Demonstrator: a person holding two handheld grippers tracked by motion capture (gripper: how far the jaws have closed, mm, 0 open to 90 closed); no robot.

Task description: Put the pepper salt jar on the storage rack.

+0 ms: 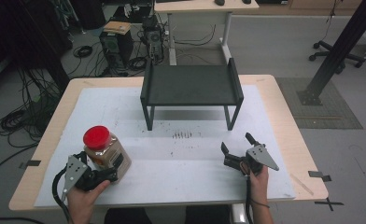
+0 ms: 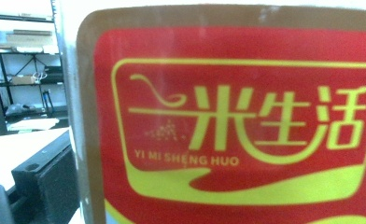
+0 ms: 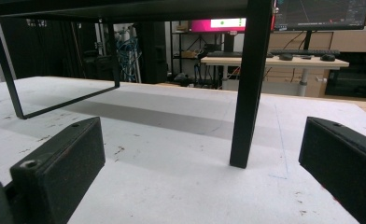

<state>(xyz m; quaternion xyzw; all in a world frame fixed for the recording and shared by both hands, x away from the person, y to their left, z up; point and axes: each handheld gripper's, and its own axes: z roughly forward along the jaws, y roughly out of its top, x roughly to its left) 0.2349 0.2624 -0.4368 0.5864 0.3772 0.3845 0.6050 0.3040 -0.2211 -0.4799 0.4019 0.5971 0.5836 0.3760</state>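
Note:
A clear jar with a red lid and brown contents stands at the table's front left. My left gripper is shut on its lower body, held by a hand. In the left gripper view the jar's red and yellow label sits right up against the camera, and one black finger lies against the jar's left side; the other is hidden. My right gripper rests at the front right, open with nothing in it. Its gap faces a leg of the black stand.
A low black metal stand with raised side rims occupies the back middle of the white mat. The table edge runs close to the right hand. Beyond the table are a desk, computers and cables on the floor.

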